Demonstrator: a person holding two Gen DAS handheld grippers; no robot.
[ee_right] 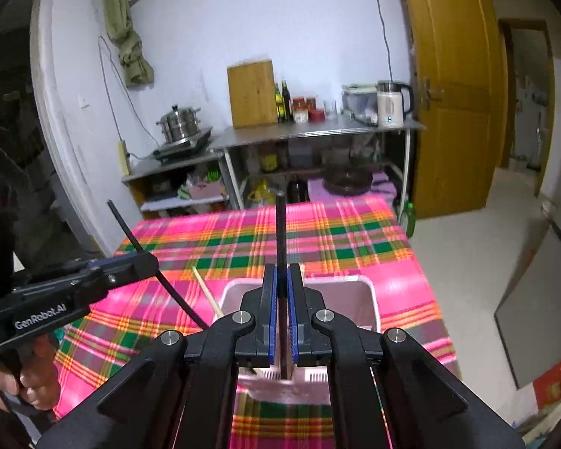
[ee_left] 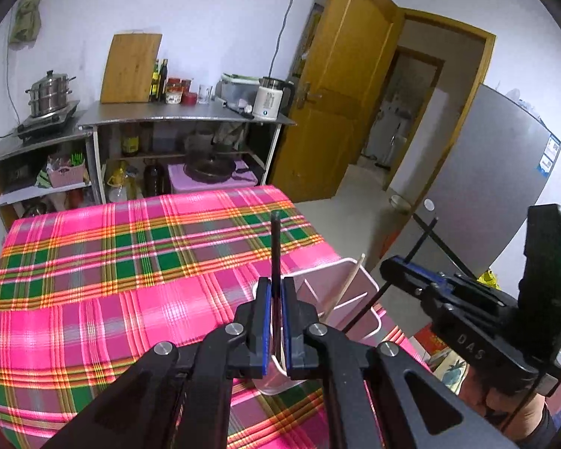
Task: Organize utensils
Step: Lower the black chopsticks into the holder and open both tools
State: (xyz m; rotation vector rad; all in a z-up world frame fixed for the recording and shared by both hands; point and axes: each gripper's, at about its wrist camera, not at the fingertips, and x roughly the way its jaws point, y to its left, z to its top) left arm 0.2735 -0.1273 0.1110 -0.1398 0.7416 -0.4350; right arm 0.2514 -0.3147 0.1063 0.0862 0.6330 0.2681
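A pink divided utensil holder (ee_left: 349, 275) (ee_right: 359, 292) stands near the right edge of the table, on the pink plaid cloth (ee_left: 131, 262) (ee_right: 336, 232). One pale wooden chopstick (ee_left: 347, 286) (ee_right: 207, 292) leans in it. My left gripper (ee_left: 275, 284) (ee_right: 149, 260) is shut on a black chopstick (ee_left: 275, 239) (ee_right: 125, 226), held just over the holder's near-left part. My right gripper (ee_right: 280, 273) (ee_left: 387, 265) is shut on a second black chopstick (ee_right: 280, 232) (ee_left: 424, 237), whose lower end reaches down into the holder. A hand (ee_right: 30, 385) grips the left handle.
Steel shelves (ee_left: 190, 118) (ee_right: 318, 133) behind the table carry a steamer pot (ee_left: 50, 93), a cutting board (ee_left: 131, 69) and a kettle (ee_left: 271, 97). A wooden door (ee_left: 340, 93) stands open at the right, beside a grey fridge (ee_left: 486, 172). The floor (ee_right: 478, 217) lies to the table's right.
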